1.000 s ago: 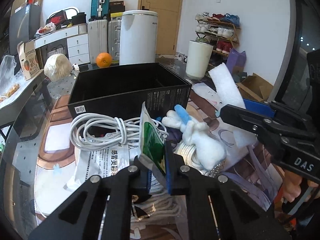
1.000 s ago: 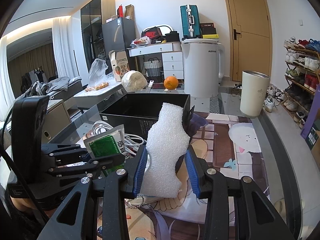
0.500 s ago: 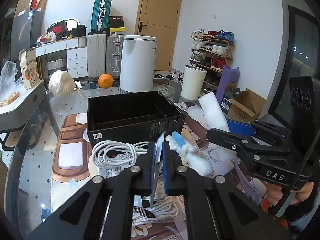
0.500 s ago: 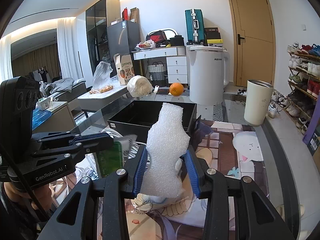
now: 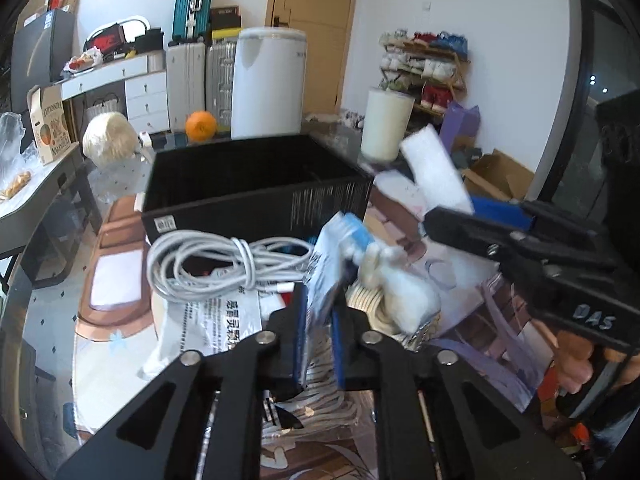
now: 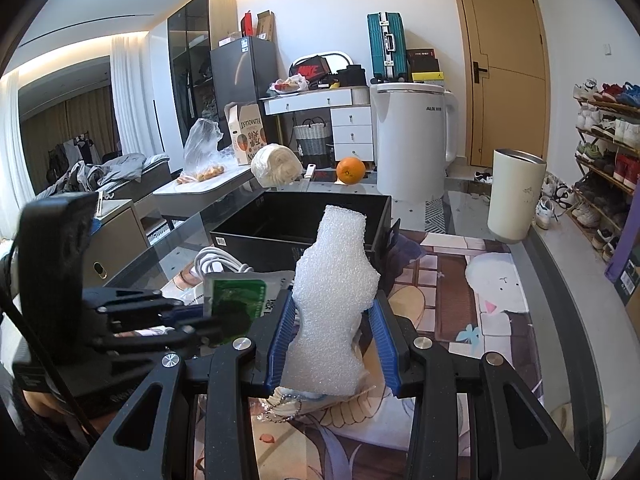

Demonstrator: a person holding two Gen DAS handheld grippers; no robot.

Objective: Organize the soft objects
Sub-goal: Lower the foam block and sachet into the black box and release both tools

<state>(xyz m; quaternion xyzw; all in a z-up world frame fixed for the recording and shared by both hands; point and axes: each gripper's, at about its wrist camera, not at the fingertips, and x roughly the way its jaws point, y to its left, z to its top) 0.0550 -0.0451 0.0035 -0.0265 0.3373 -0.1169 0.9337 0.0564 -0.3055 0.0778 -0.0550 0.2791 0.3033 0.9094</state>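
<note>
White foam piece (image 6: 334,312) clamped upright in right gripper (image 6: 334,354); green-printed sachet (image 5: 324,276) between opening jaws of left gripper (image 5: 318,344).

Foam: bubbly, very light, springy, easy to dent, so best taken at the narrow waist with soft pressure. Sachet: thin, flat, glossy, probably slippery, now loosening and possibly sliding out; better held at the sealed edge. Black box (image 5: 256,184), rigid and open on top, at 12 o'clock beyond both. Coiled white cable (image 5: 224,264) at 10 o'clock, plush toy (image 5: 400,284) at 2 o'clock of left gripper.
</note>
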